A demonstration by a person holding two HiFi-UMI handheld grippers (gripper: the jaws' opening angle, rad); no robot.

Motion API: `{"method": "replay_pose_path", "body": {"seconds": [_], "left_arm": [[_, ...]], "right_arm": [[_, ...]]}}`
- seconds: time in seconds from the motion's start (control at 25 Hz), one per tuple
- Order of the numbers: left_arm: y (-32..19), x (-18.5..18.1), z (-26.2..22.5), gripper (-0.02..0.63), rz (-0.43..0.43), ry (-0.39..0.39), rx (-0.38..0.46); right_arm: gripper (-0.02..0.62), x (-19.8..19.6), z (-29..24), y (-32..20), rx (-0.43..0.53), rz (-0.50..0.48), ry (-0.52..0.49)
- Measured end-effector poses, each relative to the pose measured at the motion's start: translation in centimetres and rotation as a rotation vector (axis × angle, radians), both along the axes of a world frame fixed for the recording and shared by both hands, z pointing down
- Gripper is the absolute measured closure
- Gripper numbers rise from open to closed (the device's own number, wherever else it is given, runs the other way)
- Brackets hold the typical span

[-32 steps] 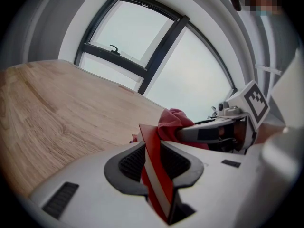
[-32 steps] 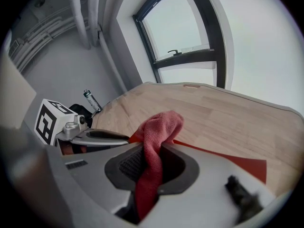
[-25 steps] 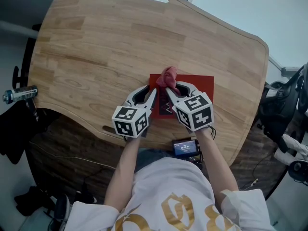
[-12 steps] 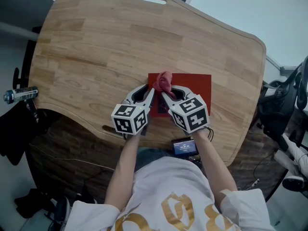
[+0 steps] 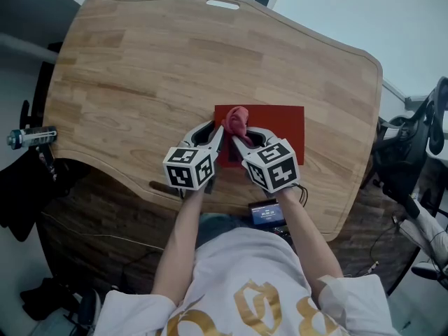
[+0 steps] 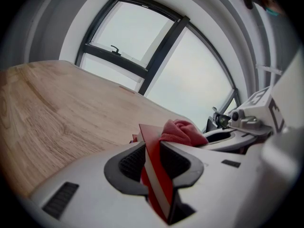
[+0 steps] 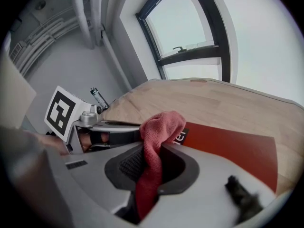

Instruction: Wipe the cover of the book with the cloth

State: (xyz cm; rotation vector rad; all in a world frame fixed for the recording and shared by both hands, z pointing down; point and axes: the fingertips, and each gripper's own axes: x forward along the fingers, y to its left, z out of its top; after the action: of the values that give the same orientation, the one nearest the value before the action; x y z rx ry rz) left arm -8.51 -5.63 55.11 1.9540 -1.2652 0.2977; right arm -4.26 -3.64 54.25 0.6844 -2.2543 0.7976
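A red book (image 5: 276,123) lies flat on the wooden table (image 5: 154,68), near its front edge. My left gripper (image 5: 218,138) is shut on the book's left edge; in the left gripper view the red cover with its white page edge (image 6: 154,167) stands between the jaws. My right gripper (image 5: 234,133) is shut on a bunched pink-red cloth (image 5: 236,120), which rests on the book's left part. The cloth (image 7: 154,141) hangs between the right jaws, with the book's cover (image 7: 228,146) beyond it. Both grippers sit side by side, almost touching.
A phone-like device (image 5: 267,214) lies at the person's lap below the table edge. A cut-out handle slot (image 5: 222,4) marks the table's far edge. A bottle-like object (image 5: 28,137) sits off the table at the left. Chair parts and cables (image 5: 413,159) are at the right.
My right gripper and the cloth have slid left along the book's cover, closer to the left gripper. The left gripper has kept its hold on the book's edge.
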Motion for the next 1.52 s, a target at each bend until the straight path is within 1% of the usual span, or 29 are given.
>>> {"method": "replay_pose_path", "body": {"seconds": [0.48,0.8,1.0,1.2,1.52], "left_arm": [[0.1,0.0,0.0,0.503,0.006,-0.010,0.010],[0.0,0.0,-0.1,0.503,0.008,-0.019,0.015],[0.1,0.0,-0.1,0.503,0.010,-0.022,0.011],[0.1,0.0,-0.1,0.502,0.023,-0.036,0.013],[0.1,0.1,-0.1,0.502,0.023,-0.039,0.012]], "right_arm": [[0.526,0.0,0.0,1.9,0.006,-0.002,0.001],[0.526,0.2,-0.1,2.9,0.014,-0.021,0.002],[0.526,0.6,-0.2,4.0,0.034,-0.032,0.012],[0.526,1.1,-0.2,4.4,0.045,-0.024,0.012],[0.526,3.0,-0.2,4.1,0.025,0.039,-0.005]]}}
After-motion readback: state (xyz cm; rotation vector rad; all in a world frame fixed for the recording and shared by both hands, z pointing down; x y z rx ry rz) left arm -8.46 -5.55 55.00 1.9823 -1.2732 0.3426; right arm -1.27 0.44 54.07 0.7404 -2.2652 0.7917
